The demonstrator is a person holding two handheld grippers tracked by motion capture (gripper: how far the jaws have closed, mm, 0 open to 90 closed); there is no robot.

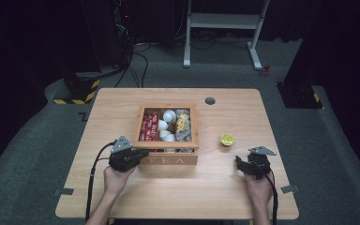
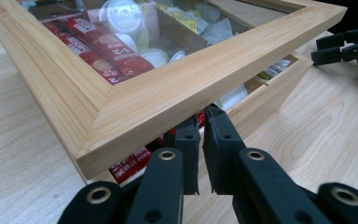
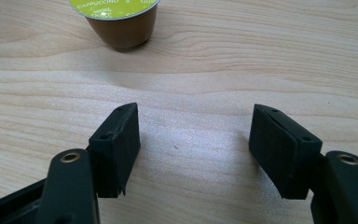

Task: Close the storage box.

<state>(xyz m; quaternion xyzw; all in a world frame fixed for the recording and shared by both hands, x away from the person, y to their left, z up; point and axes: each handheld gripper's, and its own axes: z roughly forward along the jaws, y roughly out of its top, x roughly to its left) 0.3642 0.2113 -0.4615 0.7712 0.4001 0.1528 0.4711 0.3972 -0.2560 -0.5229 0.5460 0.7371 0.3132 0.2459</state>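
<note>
A wooden tea box (image 1: 178, 160) marked TEA stands mid-table. Its glass-paned lid (image 1: 139, 123) is tilted up off the front wall. My left gripper (image 1: 145, 153) is at the box's front left corner. Its jaws (image 2: 200, 128) stand almost together, with the tips tucked under the raised lid frame (image 2: 168, 93). Red sachets (image 2: 102, 49) and white capsules (image 2: 121, 14) show through the glass. A brown capsule with a green top (image 1: 227, 139) stands right of the box. My right gripper (image 3: 193, 126) is open just short of that capsule (image 3: 121, 21), low over the table.
A round cable grommet (image 1: 210, 100) sits near the table's far edge. Bare wood lies in front of the box and at both sides. On the floor beyond are a white desk frame (image 1: 225, 28) and dark equipment with striped bases (image 1: 77, 91).
</note>
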